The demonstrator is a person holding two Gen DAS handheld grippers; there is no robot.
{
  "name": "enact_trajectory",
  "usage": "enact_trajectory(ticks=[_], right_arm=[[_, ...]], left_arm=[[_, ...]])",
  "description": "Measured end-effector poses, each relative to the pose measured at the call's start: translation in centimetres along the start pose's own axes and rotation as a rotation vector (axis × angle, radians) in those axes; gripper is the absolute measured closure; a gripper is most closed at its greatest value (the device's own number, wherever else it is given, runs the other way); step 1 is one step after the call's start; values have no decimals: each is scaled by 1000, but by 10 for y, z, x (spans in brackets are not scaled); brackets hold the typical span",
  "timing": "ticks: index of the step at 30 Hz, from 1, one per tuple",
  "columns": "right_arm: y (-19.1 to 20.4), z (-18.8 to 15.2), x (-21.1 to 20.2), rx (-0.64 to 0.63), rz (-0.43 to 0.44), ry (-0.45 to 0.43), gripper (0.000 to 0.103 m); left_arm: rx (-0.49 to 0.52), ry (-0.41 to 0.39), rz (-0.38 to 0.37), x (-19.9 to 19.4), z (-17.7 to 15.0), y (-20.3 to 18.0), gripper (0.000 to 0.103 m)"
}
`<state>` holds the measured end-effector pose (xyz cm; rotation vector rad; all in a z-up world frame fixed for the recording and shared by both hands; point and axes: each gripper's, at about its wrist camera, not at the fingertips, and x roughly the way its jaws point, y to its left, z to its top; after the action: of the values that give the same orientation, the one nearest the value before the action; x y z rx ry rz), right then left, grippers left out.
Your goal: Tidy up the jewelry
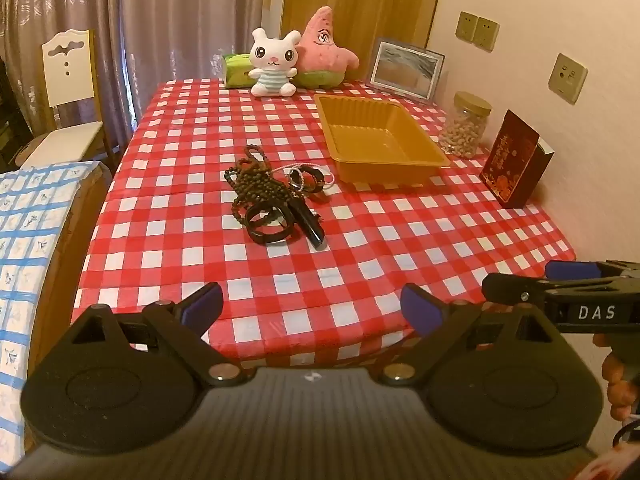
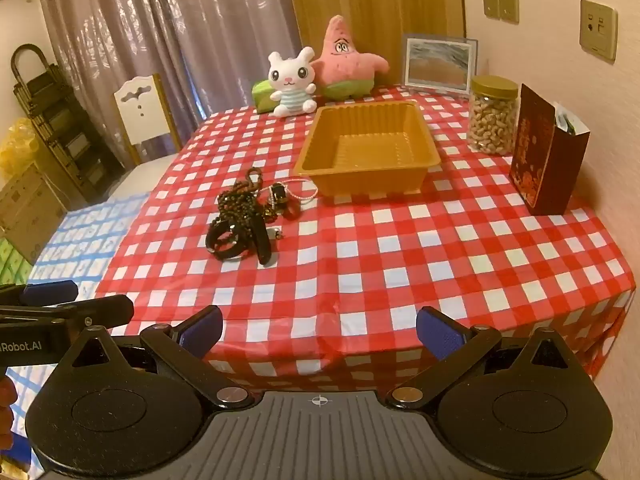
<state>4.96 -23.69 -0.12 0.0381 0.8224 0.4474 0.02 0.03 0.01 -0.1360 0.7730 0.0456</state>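
Observation:
A heap of jewelry point(image 1: 272, 200) point(image 2: 248, 216) lies mid-table on the red checked cloth: dark bead strings, black bangles point(image 1: 266, 226), rings and a thin pink-white cord. Behind it to the right stands an empty gold plastic tray point(image 1: 400, 158) point(image 2: 320, 164). My left gripper point(image 1: 310, 306) hovers open at the table's near edge, well short of the heap, nothing between its blue pads. My right gripper point(image 2: 318, 328) is likewise open and empty at the near edge. Each gripper shows at the side of the other's view.
At the table's far end sit a white bunny plush point(image 1: 274, 64), a pink star plush point(image 1: 324, 46) and a picture frame point(image 1: 406, 68). A nut jar point(image 1: 464, 124) and a dark red box point(image 1: 514, 160) stand along the right wall. A white chair point(image 1: 68, 92) stands left.

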Motion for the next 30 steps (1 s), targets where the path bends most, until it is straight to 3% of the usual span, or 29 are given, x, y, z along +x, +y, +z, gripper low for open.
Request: enact_trajectory(ticks=[30], right_arm=[[2, 1, 1, -2, 0, -2, 0]], left_arm=[[-1, 0, -5, 2, 3, -3, 8]])
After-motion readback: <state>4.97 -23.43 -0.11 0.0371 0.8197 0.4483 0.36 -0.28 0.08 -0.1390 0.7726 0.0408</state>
